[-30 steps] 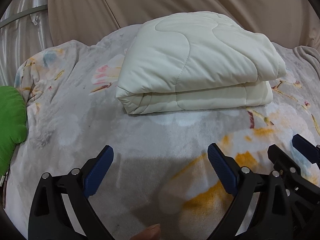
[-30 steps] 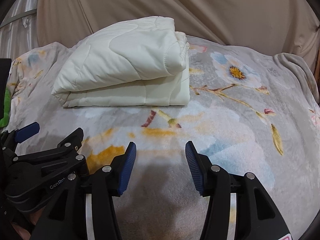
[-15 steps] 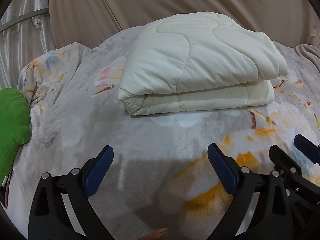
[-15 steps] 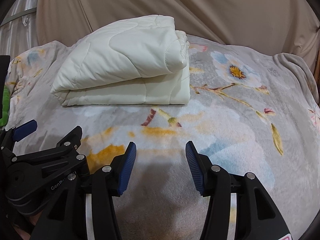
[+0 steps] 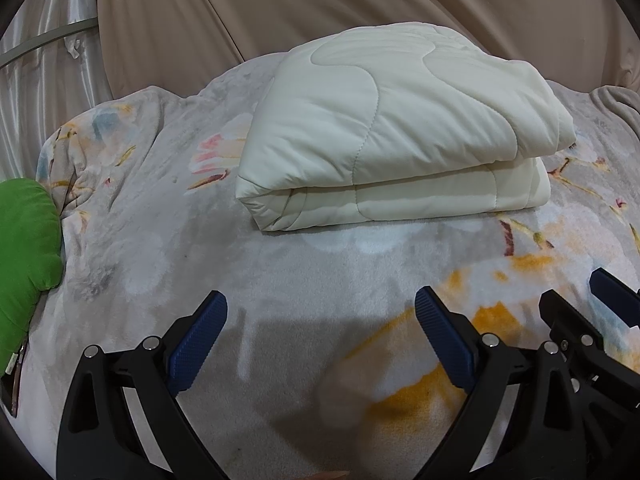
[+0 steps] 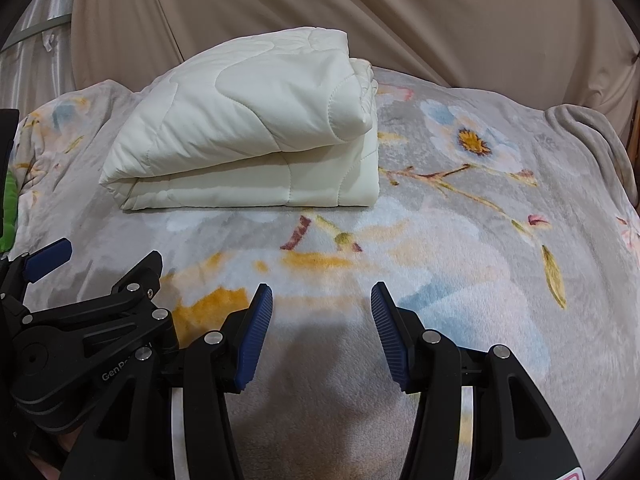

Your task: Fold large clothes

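A cream quilted blanket [image 5: 396, 132] lies folded into a thick bundle on the flowered grey bed cover [image 5: 168, 256]; the right wrist view shows the same bundle [image 6: 256, 132] at upper left. My left gripper [image 5: 320, 312] hangs open over the cover, well short of the bundle, with nothing between its blue pads. My right gripper [image 6: 322, 304] is open too, beside the left one and just as far from the bundle, holding nothing. Each gripper shows at the edge of the other's view.
A green cushion [image 5: 24, 252] sits at the bed's left edge. Beige curtain fabric [image 5: 320, 4] hangs behind the bed, with pale satin drapery [image 5: 44, 72] at far left. A grey blanket edge [image 6: 592, 136] bunches at the far right. Bare flowered cover [image 6: 460, 216] stretches right of the bundle.
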The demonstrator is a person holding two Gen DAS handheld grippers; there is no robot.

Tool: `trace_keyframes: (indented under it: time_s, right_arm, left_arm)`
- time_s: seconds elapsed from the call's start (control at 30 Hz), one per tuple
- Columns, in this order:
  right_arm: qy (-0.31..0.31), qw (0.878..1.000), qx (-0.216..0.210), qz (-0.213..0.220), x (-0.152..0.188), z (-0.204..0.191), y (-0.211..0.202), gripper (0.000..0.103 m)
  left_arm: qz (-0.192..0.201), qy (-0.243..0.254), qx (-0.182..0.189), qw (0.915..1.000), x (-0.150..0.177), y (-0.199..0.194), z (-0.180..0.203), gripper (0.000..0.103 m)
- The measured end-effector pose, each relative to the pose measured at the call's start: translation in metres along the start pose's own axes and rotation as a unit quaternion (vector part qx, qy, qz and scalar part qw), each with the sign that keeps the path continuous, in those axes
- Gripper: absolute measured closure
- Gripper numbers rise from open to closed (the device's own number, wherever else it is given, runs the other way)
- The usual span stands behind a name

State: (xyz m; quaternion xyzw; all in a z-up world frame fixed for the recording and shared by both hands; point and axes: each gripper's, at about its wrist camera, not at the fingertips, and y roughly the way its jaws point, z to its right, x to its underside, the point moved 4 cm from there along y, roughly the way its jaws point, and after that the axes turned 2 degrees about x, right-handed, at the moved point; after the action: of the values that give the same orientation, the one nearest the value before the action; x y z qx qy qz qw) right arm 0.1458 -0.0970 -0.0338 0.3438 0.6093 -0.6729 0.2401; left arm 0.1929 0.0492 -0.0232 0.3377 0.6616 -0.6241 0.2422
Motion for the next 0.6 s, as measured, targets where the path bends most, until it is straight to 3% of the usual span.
trace_keyframes:
  time_s: [0.6]
  right_arm:
    - [-0.002,1.000,0.000,0.001,0.0010,0.0029,-0.0010,0.052]
  left_arm:
    - [0.005,-0.001,-0.003,1.0000,0.0000,-0.0047,-0.0012,0.011]
